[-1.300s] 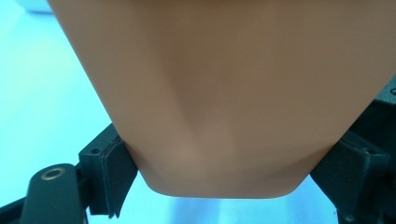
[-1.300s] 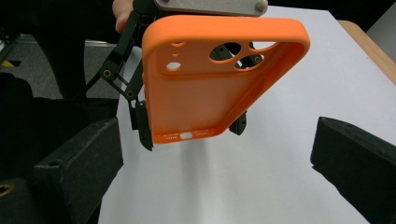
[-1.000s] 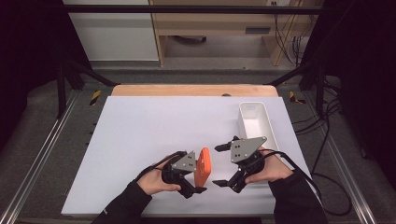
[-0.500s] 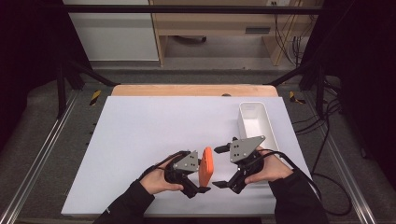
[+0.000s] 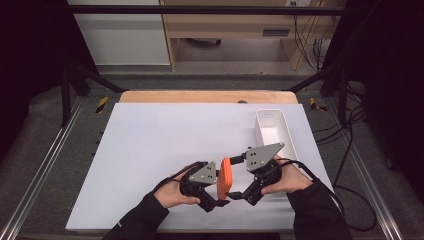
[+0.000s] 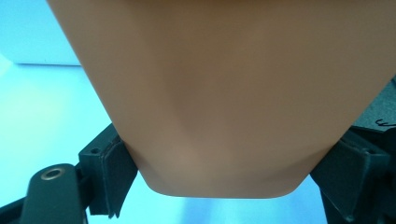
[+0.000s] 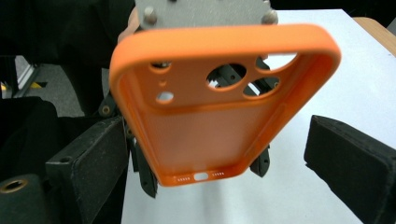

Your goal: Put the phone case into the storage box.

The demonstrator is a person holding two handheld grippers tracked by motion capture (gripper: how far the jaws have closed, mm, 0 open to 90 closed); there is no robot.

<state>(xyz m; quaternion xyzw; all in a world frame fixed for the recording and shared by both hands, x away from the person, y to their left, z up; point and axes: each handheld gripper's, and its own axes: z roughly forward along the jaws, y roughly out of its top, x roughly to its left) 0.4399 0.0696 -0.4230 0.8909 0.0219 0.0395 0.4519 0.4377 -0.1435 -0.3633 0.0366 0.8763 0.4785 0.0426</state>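
At the near edge of the white worktop (image 5: 150, 145), the left claw (image 5: 216, 200) is clamped on an orange phone case (image 5: 225, 177), held on edge. The right claw (image 5: 239, 172) has just been closing around the case, its pads not yet touching. Farther right sits a white tray (image 5: 287, 132).

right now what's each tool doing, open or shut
Left tool: shut on the orange phone case.
Right tool: open, jaws just been closing around the phone case, pads not yet on it.
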